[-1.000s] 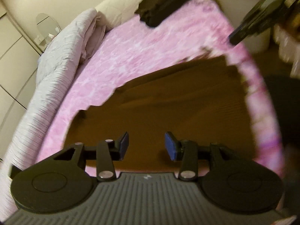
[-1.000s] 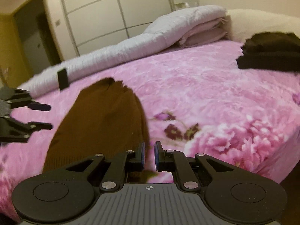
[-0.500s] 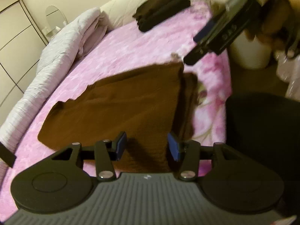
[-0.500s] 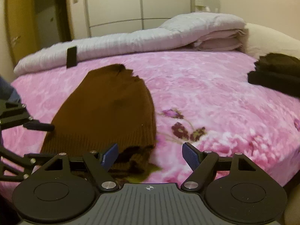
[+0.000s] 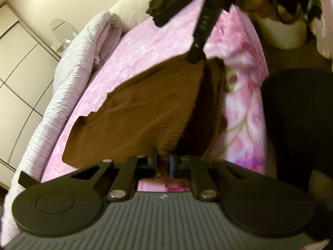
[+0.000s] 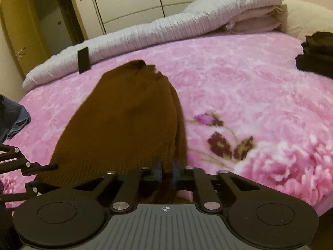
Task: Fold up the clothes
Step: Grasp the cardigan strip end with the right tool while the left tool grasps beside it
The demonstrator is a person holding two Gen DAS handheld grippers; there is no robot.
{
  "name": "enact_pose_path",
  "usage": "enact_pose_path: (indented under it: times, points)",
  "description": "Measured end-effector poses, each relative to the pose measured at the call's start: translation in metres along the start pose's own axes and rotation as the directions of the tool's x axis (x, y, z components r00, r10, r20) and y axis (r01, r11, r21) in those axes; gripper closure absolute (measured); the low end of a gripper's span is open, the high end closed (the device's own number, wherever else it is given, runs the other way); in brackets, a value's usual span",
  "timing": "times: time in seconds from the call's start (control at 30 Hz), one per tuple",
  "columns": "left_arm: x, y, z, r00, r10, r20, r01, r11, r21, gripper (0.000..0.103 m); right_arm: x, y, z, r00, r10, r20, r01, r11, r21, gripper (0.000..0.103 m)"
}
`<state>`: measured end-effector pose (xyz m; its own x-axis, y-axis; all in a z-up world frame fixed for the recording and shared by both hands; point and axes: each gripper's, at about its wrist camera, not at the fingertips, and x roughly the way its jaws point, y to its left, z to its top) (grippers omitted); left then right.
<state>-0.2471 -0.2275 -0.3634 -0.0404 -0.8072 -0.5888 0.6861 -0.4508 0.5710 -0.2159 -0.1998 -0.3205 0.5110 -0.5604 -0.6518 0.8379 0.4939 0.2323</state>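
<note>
A brown knit sweater (image 5: 145, 108) lies folded lengthwise on the pink flowered blanket (image 5: 149, 41); it also shows in the right wrist view (image 6: 124, 125). My left gripper (image 5: 162, 162) is shut on the sweater's near hem corner. My right gripper (image 6: 166, 170) is shut on the hem at the other corner, and it shows in the left wrist view (image 5: 195, 52) at the sweater's far edge. The left gripper shows at the left edge of the right wrist view (image 6: 41, 166).
A folded dark garment (image 6: 318, 54) lies near the pillow (image 6: 308, 14). A rolled white quilt (image 6: 166, 31) runs along the far side. A small black object (image 6: 83, 60) stands by the quilt. Blue jeans (image 6: 12, 116) lie at the left. A white bin (image 5: 283, 31) stands beside the bed.
Both grippers were open half a second ago and have closed on the sweater's hem. The left gripper has moved down to the hem.
</note>
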Motion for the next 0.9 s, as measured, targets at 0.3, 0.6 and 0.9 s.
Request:
enact_pose_path:
  times: [0.3,0.6,0.9]
  points:
    - [-0.006,-0.005,-0.018,0.997,-0.054,-0.050,0.055,0.998,0.013,0.097,-0.010,0.004,-0.017,0.998,0.002,-0.061,-0.001,1.000,0.016,0.095]
    - [-0.033,0.008,-0.030,0.993,-0.116,0.001,0.116,0.993,-0.010,0.075,-0.031,0.024,-0.022,0.997,-0.077,0.026,0.081,0.968,-0.236,0.038]
    - [-0.018,-0.021,-0.057,0.999,0.033,-0.022,-0.023,0.940,0.341,0.066,-0.020,0.083,-0.065,1.000,-0.002,0.011,0.009,0.718,-0.696,0.028]
